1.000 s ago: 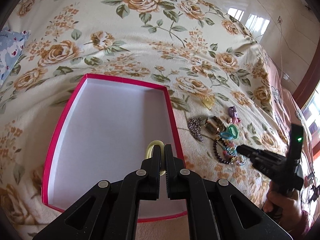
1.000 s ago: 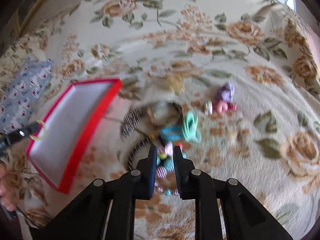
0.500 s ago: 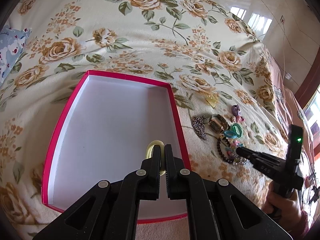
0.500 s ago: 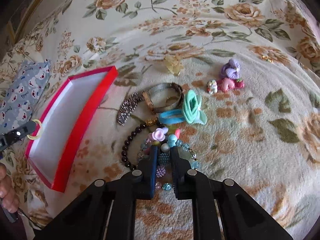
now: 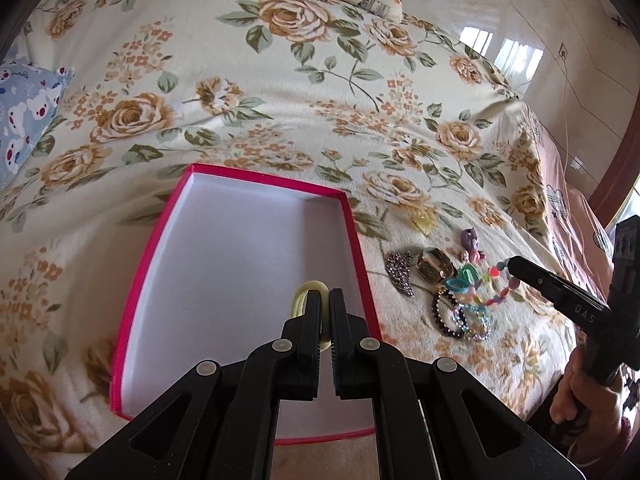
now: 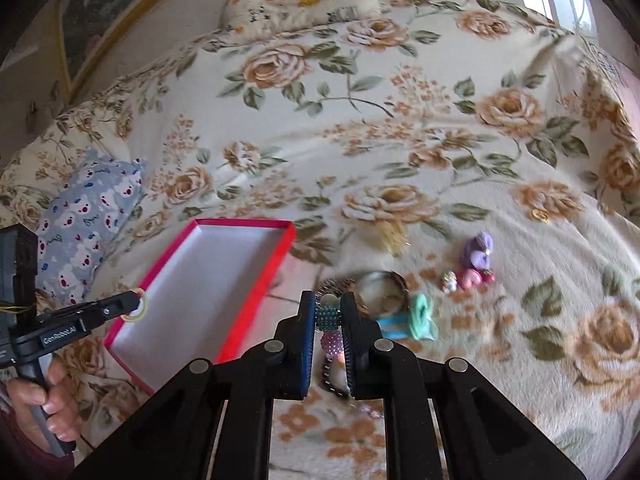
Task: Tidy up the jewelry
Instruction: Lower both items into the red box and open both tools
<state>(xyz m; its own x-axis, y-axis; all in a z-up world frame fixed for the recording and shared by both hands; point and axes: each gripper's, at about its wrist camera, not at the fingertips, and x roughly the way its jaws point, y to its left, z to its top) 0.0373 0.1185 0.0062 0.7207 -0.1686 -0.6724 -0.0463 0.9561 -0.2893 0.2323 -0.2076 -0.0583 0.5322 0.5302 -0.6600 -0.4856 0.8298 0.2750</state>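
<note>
Box (image 5: 240, 280) fills the middle of the left wrist view — a shallow red-walled tray with a white floor, lying on the flowered bedspread (image 5: 280, 120). The left gripper (image 5: 325, 312) hangs over its near right corner, jaws drawn narrow on a pale yellow ring (image 5: 308, 294). The box floor shows nothing else on it. Past the box's right wall the rest of the jewelry lies in a loose heap: a watch (image 5: 434, 268), a dark bracelet (image 5: 444, 316), a teal hair tie (image 5: 464, 280). The right gripper (image 5: 510, 266) has a bead string (image 5: 498, 300) by one end, the rest drooping toward the heap.

In the right wrist view the jaws of the right gripper (image 6: 327, 316) are closed on a teal bead of the bead string (image 6: 332, 340), with a pink bead and a dark strand hanging below; the view is blurred, so whether that strand is snagged on it I cannot tell. The box (image 6: 200, 280) sits to the left, the left gripper (image 6: 134, 303) at its near edge with the ring (image 6: 136, 308).

Best course, I judge: lift the string clear of the heap before swinging left, so it drags nothing along — then lower it over the white floor and only there ease the jaws apart. The ring is small and light; release it low, close to the floor, well inside the right wall.
</note>
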